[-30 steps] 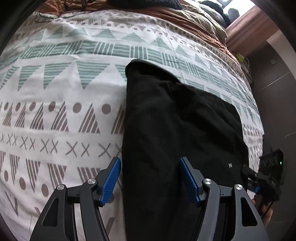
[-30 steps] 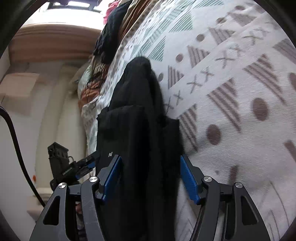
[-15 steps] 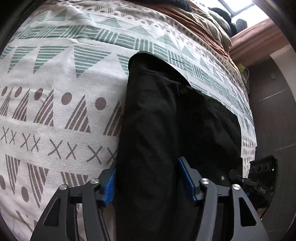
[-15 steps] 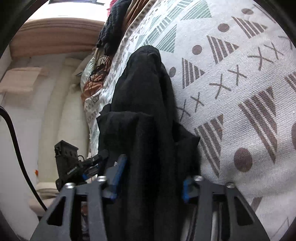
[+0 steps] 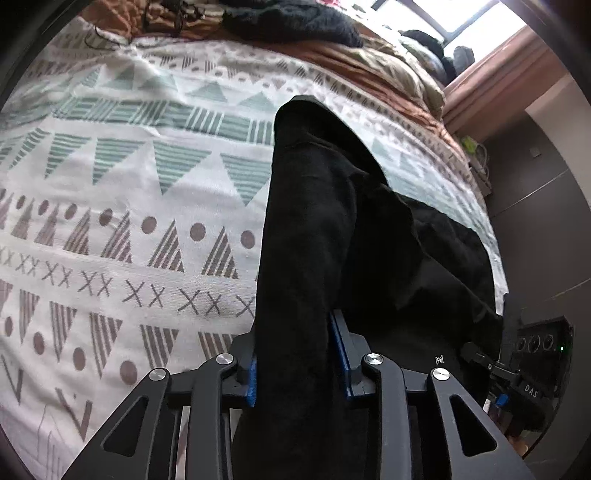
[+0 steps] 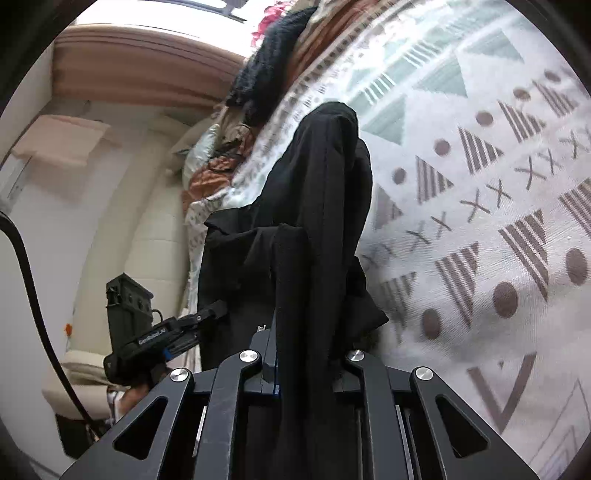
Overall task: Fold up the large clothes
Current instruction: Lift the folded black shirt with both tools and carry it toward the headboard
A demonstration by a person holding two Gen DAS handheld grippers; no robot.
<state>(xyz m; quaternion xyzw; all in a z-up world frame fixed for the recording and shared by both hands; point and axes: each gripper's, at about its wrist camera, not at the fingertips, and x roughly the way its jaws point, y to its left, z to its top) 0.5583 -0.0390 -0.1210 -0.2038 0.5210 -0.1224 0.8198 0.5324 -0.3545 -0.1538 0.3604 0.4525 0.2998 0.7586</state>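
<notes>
A large black garment (image 5: 332, 229) lies lengthwise on the patterned bedspread (image 5: 122, 206). My left gripper (image 5: 297, 354) is shut on its near left edge, with black cloth bunched between the blue pads. My right gripper (image 6: 303, 365) is shut on the garment's (image 6: 317, 206) other near corner, and the cloth rises in a lifted ridge from its jaws. The right gripper shows at the right edge of the left wrist view (image 5: 532, 365). The left gripper shows at the left of the right wrist view (image 6: 155, 336).
A pile of brown and beige bedding (image 5: 362, 55) and a dark knit item (image 5: 291, 18) lie at the far end of the bed. The bed's right edge (image 5: 491, 229) drops to a dark floor. A wooden window ledge (image 5: 517, 62) stands beyond.
Both grippers moved forward onto the garment's near edge and closed on it. The cloth now rises bunched between each pair of pads.
</notes>
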